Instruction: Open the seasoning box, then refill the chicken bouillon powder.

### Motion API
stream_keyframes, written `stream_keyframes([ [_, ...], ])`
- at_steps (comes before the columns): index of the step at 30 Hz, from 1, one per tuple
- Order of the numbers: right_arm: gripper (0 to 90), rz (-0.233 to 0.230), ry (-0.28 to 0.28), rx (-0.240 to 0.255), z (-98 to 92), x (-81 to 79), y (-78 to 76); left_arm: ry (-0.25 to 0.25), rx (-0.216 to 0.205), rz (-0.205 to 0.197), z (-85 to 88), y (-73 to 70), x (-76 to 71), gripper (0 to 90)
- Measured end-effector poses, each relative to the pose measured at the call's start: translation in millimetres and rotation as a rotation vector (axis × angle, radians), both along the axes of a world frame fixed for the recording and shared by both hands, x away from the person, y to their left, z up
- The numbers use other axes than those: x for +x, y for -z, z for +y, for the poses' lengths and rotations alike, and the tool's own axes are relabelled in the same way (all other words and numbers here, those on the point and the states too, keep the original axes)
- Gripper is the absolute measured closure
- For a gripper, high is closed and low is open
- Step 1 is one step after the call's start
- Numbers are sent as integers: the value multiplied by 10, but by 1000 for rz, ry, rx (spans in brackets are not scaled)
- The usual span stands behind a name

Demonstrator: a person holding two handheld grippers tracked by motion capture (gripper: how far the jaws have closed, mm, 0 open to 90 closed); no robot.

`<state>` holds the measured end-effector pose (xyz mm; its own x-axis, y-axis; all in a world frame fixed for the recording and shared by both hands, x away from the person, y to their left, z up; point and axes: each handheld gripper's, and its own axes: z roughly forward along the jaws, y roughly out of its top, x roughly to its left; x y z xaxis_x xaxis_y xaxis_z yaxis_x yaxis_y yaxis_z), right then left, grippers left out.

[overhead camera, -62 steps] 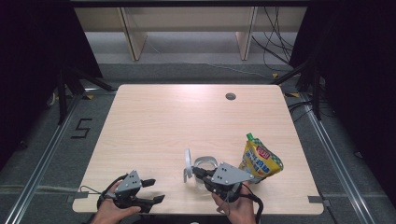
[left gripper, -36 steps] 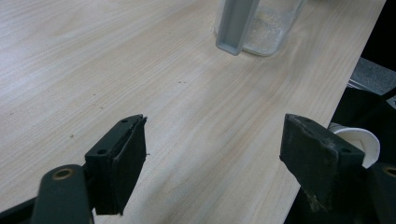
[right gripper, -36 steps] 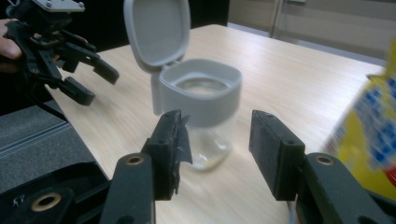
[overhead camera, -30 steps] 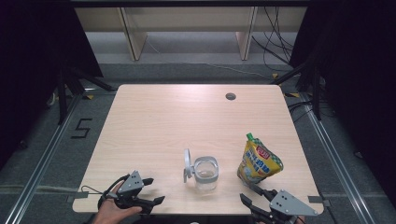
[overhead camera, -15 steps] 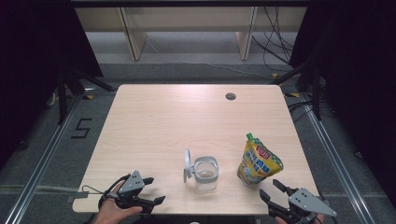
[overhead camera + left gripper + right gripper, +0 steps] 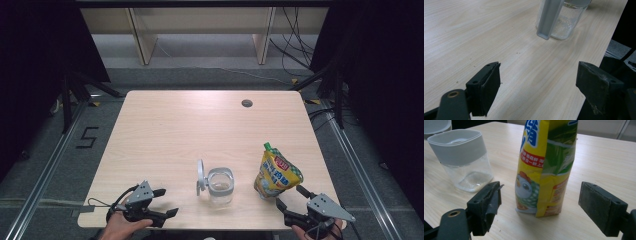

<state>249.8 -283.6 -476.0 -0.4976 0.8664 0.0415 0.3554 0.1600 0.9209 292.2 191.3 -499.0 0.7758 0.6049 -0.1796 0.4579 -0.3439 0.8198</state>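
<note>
Each hand carries a black two-jaw tool: the left gripper and the right gripper both wear a grey three-cornered plate on top, dotted with small dark screw holes, and thin black cable loops off each near the table's front edge. Seen close in the gripper views, the jaws are thick black blocks with two sunken screw holes apiece and scuffed, frayed edges. A brass-coloured rivet sits in the black arm below the left-hand block in both.
</note>
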Motion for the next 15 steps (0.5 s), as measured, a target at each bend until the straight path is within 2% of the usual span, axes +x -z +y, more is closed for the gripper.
stream_keyframes([
  [1, 181, -5, -13, -3, -9, 24, 14, 1, -9, -8, -6, 14, 8, 192],
  [2, 168, -25, -24, -17, -19, 51, 22, 4, 4, -6, -5, 10, 10, 191],
  [3, 162, 5, -19, 11, -7, 51, 27, 10, 13, -16, -4, 10, 19, 192],
  [4, 162, -13, -35, -8, -22, 83, 37, 1, 15, -21, -11, 14, 18, 191],
  [5, 161, 5, -40, 14, -7, 90, 50, 6, 16, -16, -16, 10, 14, 191],
  [6, 160, -20, -37, -14, -24, 115, 52, 5, 17, -16, -20, 11, 10, 191],
  [7, 160, -2, -41, 13, -12, 120, 54, 5, 5, -23, -27, 23, 12, 191],
  [10, 159, -23, -50, 8, -8, 168, 63, 12, 35, -37, -14, 11, 10, 191],
  [11, 159, -20, -51, 13, -1, 184, 68, 4, 30, -28, -15, 11, 5, 191],
  [12, 159, 1, -45, 27, 14, 189, 76, 4, 23, -26, -18, 13, 3, 191],
  [14, 159, -16, -42, 10, 20, 223, 89, 6, 33, -32, -13, 11, 8, 191],
  [15, 159, -18, -42, 14, 24, 240, 94, 1, 22, -30, -21, 11, 7, 191],
])
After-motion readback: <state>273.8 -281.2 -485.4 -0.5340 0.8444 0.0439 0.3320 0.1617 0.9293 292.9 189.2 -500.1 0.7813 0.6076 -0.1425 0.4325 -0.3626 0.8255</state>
